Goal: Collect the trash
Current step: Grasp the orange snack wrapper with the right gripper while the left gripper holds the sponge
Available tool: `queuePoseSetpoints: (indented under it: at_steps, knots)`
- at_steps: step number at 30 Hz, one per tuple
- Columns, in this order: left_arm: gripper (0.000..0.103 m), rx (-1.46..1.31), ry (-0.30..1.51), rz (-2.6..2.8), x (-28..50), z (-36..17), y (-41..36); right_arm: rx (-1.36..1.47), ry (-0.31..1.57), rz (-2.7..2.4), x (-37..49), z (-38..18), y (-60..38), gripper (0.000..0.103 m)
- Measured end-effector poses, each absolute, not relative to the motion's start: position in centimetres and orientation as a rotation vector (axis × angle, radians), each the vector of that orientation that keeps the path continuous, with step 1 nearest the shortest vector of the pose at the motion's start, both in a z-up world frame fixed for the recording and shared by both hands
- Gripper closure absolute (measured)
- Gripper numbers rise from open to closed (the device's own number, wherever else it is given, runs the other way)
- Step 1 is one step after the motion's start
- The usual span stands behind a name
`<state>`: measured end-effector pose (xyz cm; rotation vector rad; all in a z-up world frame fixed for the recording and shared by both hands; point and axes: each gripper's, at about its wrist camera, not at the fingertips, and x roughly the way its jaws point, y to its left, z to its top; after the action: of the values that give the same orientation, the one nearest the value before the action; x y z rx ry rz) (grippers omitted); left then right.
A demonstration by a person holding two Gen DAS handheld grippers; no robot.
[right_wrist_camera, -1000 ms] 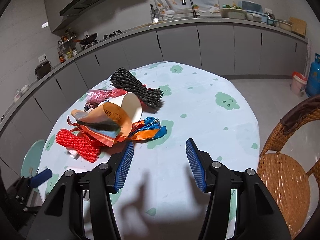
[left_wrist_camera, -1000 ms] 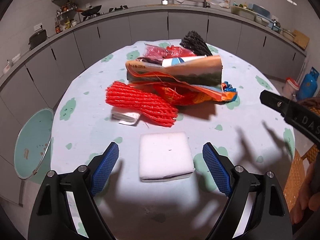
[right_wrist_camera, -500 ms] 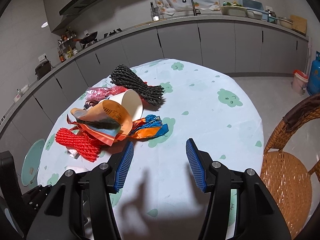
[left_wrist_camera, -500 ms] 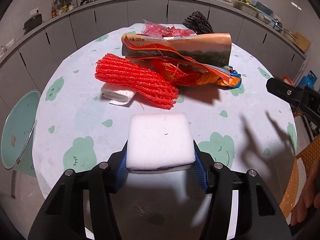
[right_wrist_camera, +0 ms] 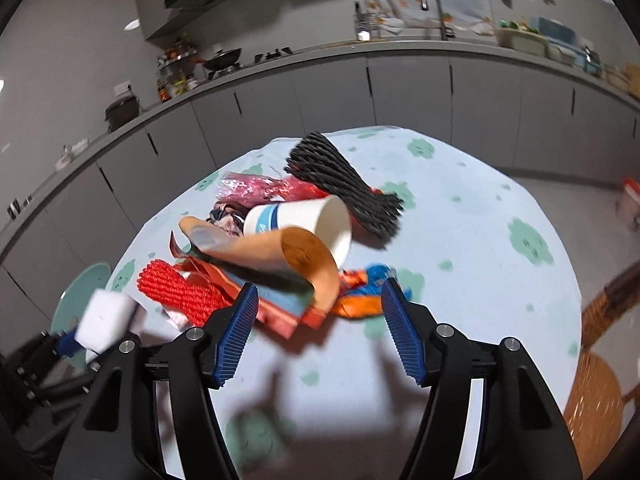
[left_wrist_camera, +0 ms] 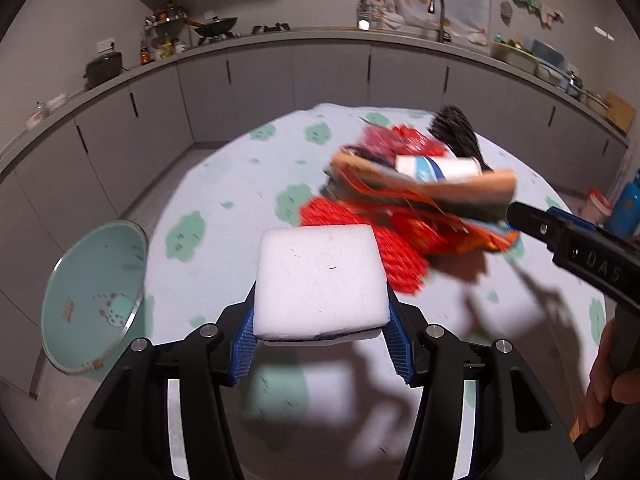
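My left gripper (left_wrist_camera: 322,322) is shut on a white foam block (left_wrist_camera: 320,280) and holds it above the round table (left_wrist_camera: 224,184); the same block (right_wrist_camera: 106,320) shows at the lower left of the right wrist view. Beyond it lies a trash pile: a red foam net (left_wrist_camera: 400,256), a curled orange wrapper (right_wrist_camera: 304,256), a paper cup (right_wrist_camera: 304,220) on its side, a black foam net (right_wrist_camera: 340,176), a pink bag (right_wrist_camera: 248,188) and a blue-orange wrapper (right_wrist_camera: 368,284). My right gripper (right_wrist_camera: 320,292) hovers just short of the pile, its jaws opening with nothing between them.
A teal round basin (left_wrist_camera: 92,292) sits beside the table at the left. A wicker chair (right_wrist_camera: 592,392) stands at the table's right. Grey cabinets and a counter run along the back wall. A blue gas cylinder (left_wrist_camera: 626,208) is at the far right.
The left gripper closed on the white foam block and lifted it off the table. The right gripper moved closer to the pile and its jaws widened.
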<state>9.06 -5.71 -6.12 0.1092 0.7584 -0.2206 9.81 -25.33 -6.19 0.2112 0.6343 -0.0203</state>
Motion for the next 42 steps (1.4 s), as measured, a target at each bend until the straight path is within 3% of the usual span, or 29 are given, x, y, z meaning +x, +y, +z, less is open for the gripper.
queuePoseSetpoints:
  at_steps: [2, 8, 10, 11, 12, 14, 22, 42]
  knots:
    - [0.048, 0.102, 0.751, -0.212, 9.9, -5.8, -5.4, 0.190, 0.642, -0.008, 10.8, -6.2, -25.1, 0.038]
    - [0.048, 0.100, 0.753, -0.206, 12.4, -5.4, -5.1, 0.106, 0.651, 0.068, 13.6, -6.0, -24.2, 0.021]
    - [0.048, 0.096, 0.756, -0.200, 12.9, -5.4, -4.9, 0.074, 0.666, 0.094, 14.6, -6.4, -23.8, 0.022]
    - [0.048, 0.095, 0.758, -0.199, 13.1, -5.4, -4.8, 0.066, 0.684, 0.109, 15.2, -6.7, -23.6, 0.025]
    - [0.048, 0.097, 0.759, -0.198, 13.2, -5.4, -4.7, 0.063, 0.703, 0.118, 15.6, -7.1, -23.4, 0.037]
    - [0.048, 0.109, 0.756, -0.186, 13.3, -5.4, -4.6, 0.071, 0.723, 0.136, 15.9, -7.5, -23.1, 0.053]
    - [0.048, 0.095, 0.758, -0.172, 13.2, -5.4, -3.8, 0.137, 0.701, 0.136, 14.5, -7.3, -22.8, 0.087]
    - [0.048, 0.054, 0.685, -0.094, 11.2, -2.5, 0.2, 0.308, 0.488, 0.136, 7.9, -1.5, -20.2, 0.094]
